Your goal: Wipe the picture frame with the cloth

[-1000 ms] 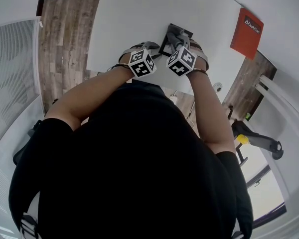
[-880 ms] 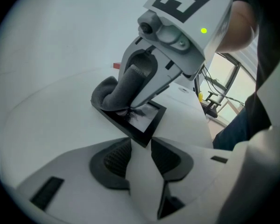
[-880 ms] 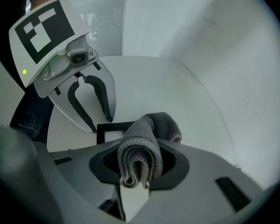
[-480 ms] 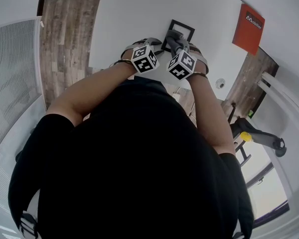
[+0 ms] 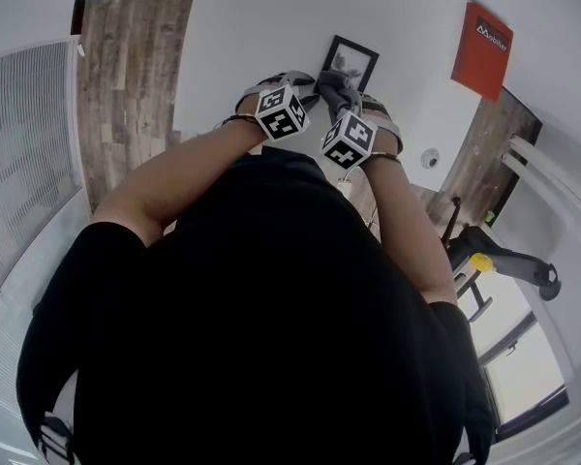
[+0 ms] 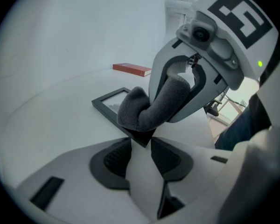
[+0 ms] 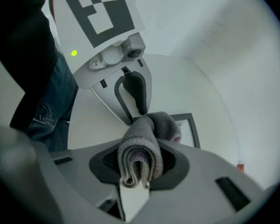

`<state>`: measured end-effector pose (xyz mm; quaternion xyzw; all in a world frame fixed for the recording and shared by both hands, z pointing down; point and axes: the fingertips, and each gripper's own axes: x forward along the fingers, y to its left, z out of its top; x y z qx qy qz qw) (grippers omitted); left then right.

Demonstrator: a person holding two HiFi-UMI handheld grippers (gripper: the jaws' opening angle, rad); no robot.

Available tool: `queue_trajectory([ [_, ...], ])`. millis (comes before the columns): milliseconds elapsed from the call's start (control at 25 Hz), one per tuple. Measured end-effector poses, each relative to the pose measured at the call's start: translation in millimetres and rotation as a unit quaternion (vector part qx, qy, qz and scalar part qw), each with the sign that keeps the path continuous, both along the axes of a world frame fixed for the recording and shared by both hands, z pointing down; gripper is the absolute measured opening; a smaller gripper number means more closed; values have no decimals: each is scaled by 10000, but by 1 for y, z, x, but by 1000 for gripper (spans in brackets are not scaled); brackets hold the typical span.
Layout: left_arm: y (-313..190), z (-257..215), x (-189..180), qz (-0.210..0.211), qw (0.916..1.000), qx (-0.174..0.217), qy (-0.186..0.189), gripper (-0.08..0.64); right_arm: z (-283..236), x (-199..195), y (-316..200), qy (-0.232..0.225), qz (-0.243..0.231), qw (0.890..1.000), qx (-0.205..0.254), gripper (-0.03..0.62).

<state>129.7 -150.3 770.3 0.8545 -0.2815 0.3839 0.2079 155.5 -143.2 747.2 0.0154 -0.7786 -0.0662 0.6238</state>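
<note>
A black picture frame [image 5: 351, 58] lies flat on the white table [image 5: 252, 27]. My left gripper [image 5: 312, 89] stands at its near left corner. In the left gripper view that corner [image 6: 140, 136] sits wedged between the two black pads, so the jaws are shut on it. My right gripper [image 5: 337, 95] is shut on a folded grey cloth [image 7: 139, 155]. The cloth's loose end [image 6: 147, 108] presses down on the frame's near edge, just beside the left gripper. In the right gripper view the frame [image 7: 191, 129] shows past the cloth.
A red booklet [image 5: 481, 58] lies farther right on the table. Wood floor [image 5: 126, 76] shows beyond the table's left edge. A white slatted panel [image 5: 24, 143] stands at far left, and a black stand with a yellow part [image 5: 504, 264] at right.
The right gripper has dragged the cloth toward me across the frame, so the frame's picture now shows beyond it. The left gripper has stayed at the corner.
</note>
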Motion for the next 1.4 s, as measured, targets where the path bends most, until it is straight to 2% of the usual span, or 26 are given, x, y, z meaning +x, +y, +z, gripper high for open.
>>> queue_trajectory([
  [400,0,0,-1,59,9999,112,-53,137,-3,0,4,126,-117,9998,50,106],
  [760,1,0,-2,60,9999,107,-10,132,-30,7,-13,150,-118,9998,-30,106],
  [1120,0,0,-4,42,9999,156,41,120,-45,23,-80,65,620,9976,310,106],
  [1400,0,0,-3,32,9998,179,71,118,-40,38,-129,140,1127,9905,770,106],
])
